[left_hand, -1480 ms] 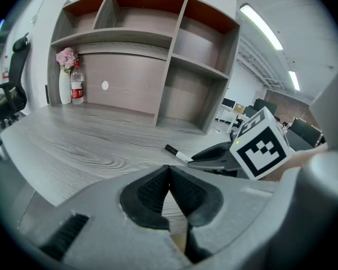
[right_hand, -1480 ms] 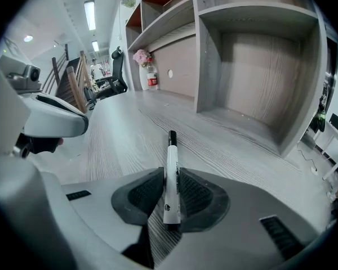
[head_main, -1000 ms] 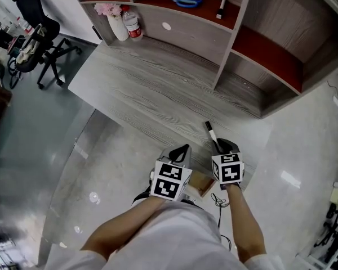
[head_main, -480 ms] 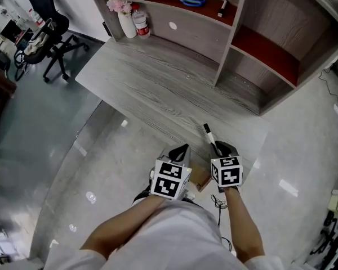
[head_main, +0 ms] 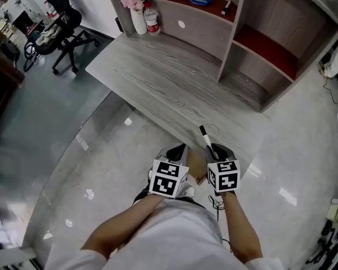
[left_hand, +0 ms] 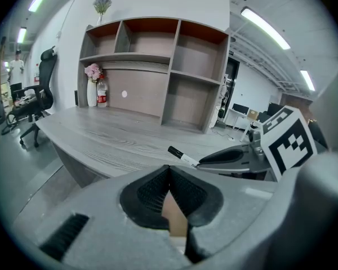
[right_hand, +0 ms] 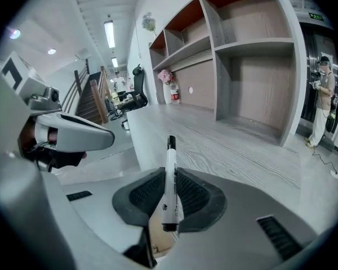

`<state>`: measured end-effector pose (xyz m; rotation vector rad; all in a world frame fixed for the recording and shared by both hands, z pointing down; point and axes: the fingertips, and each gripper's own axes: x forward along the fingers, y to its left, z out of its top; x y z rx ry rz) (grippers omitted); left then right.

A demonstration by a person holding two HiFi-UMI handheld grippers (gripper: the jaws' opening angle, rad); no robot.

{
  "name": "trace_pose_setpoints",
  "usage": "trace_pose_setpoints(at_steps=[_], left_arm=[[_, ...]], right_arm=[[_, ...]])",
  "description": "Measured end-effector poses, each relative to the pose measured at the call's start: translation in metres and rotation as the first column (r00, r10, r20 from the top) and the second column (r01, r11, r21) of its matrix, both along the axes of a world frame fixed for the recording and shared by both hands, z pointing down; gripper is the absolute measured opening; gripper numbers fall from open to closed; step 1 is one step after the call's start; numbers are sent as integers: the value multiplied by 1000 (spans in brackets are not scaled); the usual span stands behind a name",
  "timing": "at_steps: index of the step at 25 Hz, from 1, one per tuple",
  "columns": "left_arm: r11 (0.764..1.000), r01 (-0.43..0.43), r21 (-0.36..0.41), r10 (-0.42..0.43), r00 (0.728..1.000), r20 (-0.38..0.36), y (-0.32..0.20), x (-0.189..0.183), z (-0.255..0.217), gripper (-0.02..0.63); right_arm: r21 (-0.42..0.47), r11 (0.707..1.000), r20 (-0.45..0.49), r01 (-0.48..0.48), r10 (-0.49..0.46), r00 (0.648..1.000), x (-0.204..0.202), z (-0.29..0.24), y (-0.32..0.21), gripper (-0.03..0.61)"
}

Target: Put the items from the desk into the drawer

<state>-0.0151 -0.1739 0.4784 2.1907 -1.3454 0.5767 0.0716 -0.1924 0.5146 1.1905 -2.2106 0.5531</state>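
Status: marker (head_main: 204,136) is clamped in the right gripper (head_main: 215,149), with its fingers (right_hand: 143,198) closed on the barrel. The long axis runs along the fingers: black tip forward, over the worktop (head_main: 169,77) edge, butt end poking back past the pads.

The left gripper (head_main: 178,151) sits just beside it. Its fingers are together and I see nothing clamped in them.

A tan patch (head_main: 196,167) shows between the two grippers, under the worktop edge. It reads as the open drawer, though I can't confirm that.

Key relation: that opening lies below and behind the marker's tip, toward the person, not ahead.

My read: the right gripper pulls back and tips nose-down until the axis points into the opening, then lets go. The left gripper is equally near but isn't needed.

Risk: the tip catches the worktop edge.
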Motion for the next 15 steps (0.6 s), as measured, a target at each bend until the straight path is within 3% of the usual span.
trace_pose_setpoints(at_steps=[10,15], left_arm=[[997,73,-9,-72,997,38,38,-6,8,2],[998,61,-16,-60,997,58,46,-12,9,2]], right_arm=[[8,998,52,65,-65,996,-10,-2,38,51],[-8,999,75,53,-53,996,-17,0,56,51]])
